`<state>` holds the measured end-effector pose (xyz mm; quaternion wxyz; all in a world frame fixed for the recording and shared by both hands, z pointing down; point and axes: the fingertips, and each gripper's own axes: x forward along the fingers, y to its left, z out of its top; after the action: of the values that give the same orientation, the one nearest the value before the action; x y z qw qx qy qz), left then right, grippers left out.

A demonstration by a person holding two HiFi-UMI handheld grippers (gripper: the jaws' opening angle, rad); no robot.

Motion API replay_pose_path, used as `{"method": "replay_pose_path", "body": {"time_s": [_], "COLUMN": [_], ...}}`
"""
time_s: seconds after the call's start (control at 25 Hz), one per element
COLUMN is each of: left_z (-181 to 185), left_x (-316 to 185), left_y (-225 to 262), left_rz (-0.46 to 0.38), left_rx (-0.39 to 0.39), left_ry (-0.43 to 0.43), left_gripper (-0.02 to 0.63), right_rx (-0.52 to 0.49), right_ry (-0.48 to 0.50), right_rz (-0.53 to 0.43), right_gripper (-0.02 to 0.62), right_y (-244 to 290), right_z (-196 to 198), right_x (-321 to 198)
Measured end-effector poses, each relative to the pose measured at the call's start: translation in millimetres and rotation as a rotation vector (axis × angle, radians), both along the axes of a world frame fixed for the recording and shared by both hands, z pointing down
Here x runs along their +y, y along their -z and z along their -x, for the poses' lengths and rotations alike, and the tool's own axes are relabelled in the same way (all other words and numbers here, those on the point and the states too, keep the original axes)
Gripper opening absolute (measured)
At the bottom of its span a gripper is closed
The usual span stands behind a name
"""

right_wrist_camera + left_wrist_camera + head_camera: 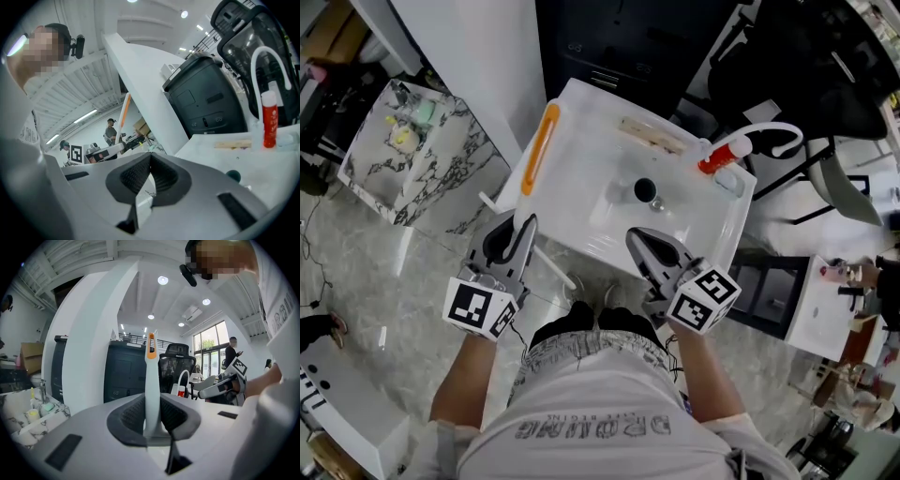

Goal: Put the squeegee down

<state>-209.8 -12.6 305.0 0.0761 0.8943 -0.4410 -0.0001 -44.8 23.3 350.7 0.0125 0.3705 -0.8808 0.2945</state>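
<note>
The squeegee has a white shaft and an orange grip. It points away from me over the left rim of the white basin. Its white blade bar runs crosswise under my left gripper, which is shut on the shaft just above the blade. In the left gripper view the shaft stands upright between the pads of the left gripper. My right gripper hovers at the basin's near edge, shut and holding nothing; in its own view the right gripper has its pads meeting at the tips.
The basin holds a dark drain, a wooden strip, a red bottle and a white curved spout. A marble-patterned stand with small items is at left, a black office chair at back right.
</note>
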Motion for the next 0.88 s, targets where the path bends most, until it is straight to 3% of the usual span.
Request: {"method": "replay_pose_path", "body": {"time_s": [0.88], "left_z": [-39.8], "left_x": [-79.2], "left_y": [-29.7], "left_rz": [0.053], "left_rx": [-0.082], "left_ry": [-0.007], "left_gripper": [0.078], "right_rx": [-0.034], "right_ry": [0.003], "right_rz": [0.042], "right_gripper": [0.008], "right_y": [-17.1], "right_z": [-38.7], "right_x": [-75.2]}}
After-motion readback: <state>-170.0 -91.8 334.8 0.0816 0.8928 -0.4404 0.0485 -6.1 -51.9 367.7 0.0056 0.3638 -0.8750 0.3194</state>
